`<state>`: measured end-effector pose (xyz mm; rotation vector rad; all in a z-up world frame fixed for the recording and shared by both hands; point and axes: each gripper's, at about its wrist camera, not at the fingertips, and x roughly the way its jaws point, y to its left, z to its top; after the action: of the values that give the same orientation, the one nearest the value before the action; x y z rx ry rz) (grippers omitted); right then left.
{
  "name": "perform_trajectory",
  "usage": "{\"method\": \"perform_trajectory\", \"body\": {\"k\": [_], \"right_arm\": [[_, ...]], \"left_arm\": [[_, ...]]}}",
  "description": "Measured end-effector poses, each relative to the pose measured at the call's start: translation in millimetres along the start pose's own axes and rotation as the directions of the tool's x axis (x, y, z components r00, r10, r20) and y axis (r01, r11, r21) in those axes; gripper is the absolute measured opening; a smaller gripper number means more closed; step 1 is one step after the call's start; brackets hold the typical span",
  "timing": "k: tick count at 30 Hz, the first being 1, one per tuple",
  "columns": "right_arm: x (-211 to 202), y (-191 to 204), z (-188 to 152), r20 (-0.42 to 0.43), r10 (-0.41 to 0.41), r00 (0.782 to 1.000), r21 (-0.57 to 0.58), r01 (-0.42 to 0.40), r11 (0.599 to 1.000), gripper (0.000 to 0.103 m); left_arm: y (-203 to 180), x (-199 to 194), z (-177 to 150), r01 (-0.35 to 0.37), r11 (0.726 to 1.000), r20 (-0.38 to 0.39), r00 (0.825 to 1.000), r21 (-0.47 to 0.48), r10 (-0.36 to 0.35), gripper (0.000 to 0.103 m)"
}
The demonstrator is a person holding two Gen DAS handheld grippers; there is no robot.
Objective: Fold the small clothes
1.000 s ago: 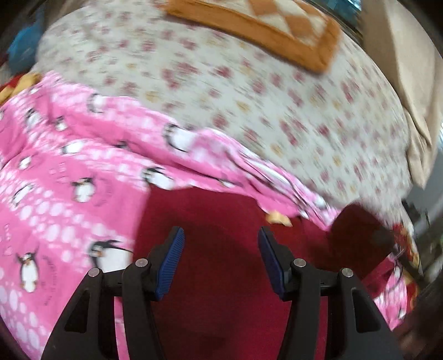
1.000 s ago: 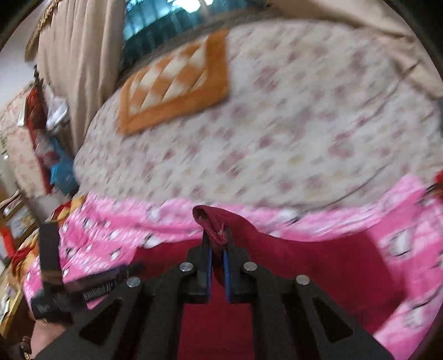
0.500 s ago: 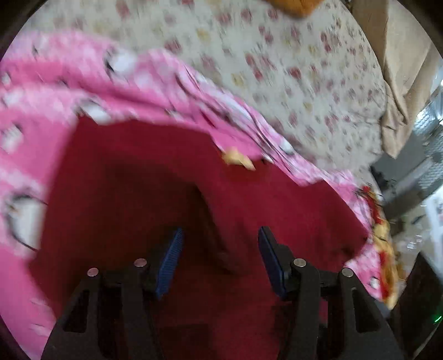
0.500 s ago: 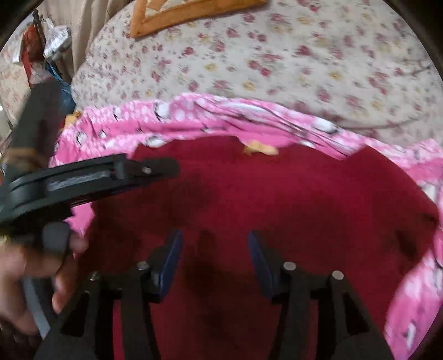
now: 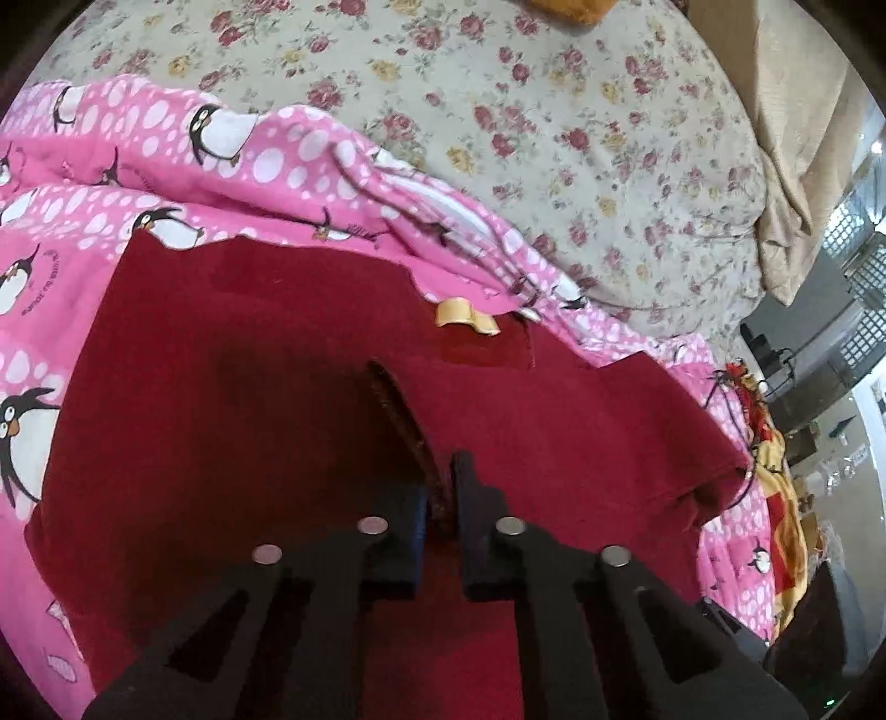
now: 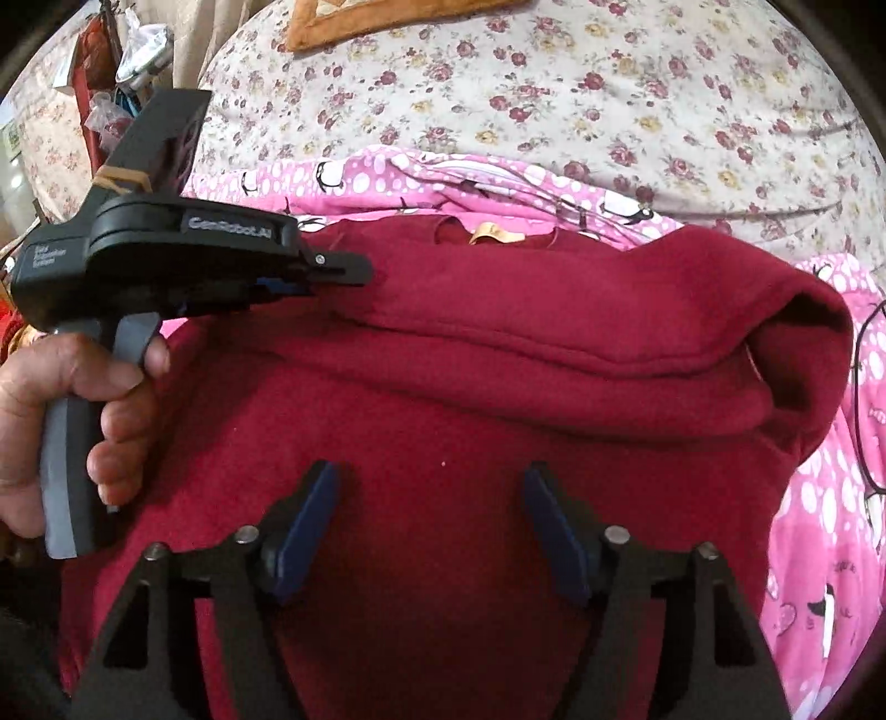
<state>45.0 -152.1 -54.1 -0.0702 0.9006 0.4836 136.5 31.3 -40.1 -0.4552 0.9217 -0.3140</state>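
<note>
Pink penguin-print blanket point(image 5: 166, 166) over a floral bedsheet point(image 5: 554, 111), orange cushion point(image 6: 332, 27) farther back.

A: Where do the two views sit?
B: Each looks forward along its own fingers, close above the red garment point(image 5: 249, 399), which both share.
A: Any overlap otherwise?
B: The right view catches the left gripper point(image 6: 332, 271) ahead-left.

The left hand-held gripper point(image 5: 440, 487) has closed on a raised fold of the red garment point(image 5: 249, 387).
</note>
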Motion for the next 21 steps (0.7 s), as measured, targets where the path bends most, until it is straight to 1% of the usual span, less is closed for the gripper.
{"method": "perform_trajectory", "body": {"k": [2, 3, 5, 6, 8, 10, 11, 13, 16, 18, 20, 21], "right_arm": [[3, 3, 1, -0.005, -0.007, 1.000, -0.018, 0.007, 1.000, 0.080], [3, 5, 1, -0.007, -0.009, 1.000, -0.022, 0.009, 1.000, 0.081], [4, 6, 1, -0.010, -0.011, 1.000, -0.028, 0.011, 1.000, 0.082], [3, 6, 0, -0.010, -0.012, 1.000, -0.028, 0.011, 1.000, 0.082], [3, 6, 0, -0.010, -0.011, 1.000, -0.028, 0.011, 1.000, 0.083], [3, 6, 0, -0.011, -0.010, 1.000, -0.028, 0.009, 1.000, 0.083], [3, 7, 0, -0.011, -0.010, 1.000, -0.028, 0.009, 1.000, 0.083], [3, 7, 0, -0.012, -0.010, 1.000, -0.030, 0.010, 0.999, 0.084], [3, 8, 0, -0.013, -0.010, 1.000, -0.032, 0.010, 0.999, 0.084], [3, 8, 0, -0.017, -0.008, 1.000, -0.031, 0.007, 1.000, 0.084], [-2, 7, 4, -0.025, -0.012, 1.000, -0.035, 0.011, 0.999, 0.080], [-10, 5, 8, -0.009, -0.020, 1.000, -0.033, 0.020, 0.999, 0.075]], "left_arm": [[-6, -13, 2, 0.009, 1.000, 0.041, 0.999, 0.025, -0.010, 0.000], [-7, -24, 4, 0.006, 0.999, 0.073, 0.997, 0.033, -0.009, 0.000], [1, -47, 8, -0.009, 1.000, 0.135, 0.991, 0.016, 0.007, 0.000], [12, -58, 11, -0.034, 0.999, 0.162, 0.986, -0.009, 0.035, 0.000], [28, -69, 15, -0.085, 0.995, 0.185, 0.978, -0.046, 0.092, 0.000], [47, -73, 19, -0.119, 0.988, 0.184, 0.974, -0.094, 0.134, 0.000], [54, -70, 20, -0.131, 0.985, 0.164, 0.975, -0.113, 0.148, 0.000], [64, -56, 20, -0.168, 0.975, 0.102, 0.978, -0.143, 0.183, 0.000], [78, -42, 17, -0.217, 0.957, 0.029, 0.974, -0.191, 0.226, 0.000], [81, -46, 15, -0.212, 0.952, 0.032, 0.974, -0.220, 0.224, 0.003], [77, -56, 14, -0.257, 0.943, 0.066, 0.959, -0.209, 0.276, 0.005], [72, -62, 15, -0.289, 0.937, 0.099, 0.945, -0.195, 0.312, 0.006]]}}
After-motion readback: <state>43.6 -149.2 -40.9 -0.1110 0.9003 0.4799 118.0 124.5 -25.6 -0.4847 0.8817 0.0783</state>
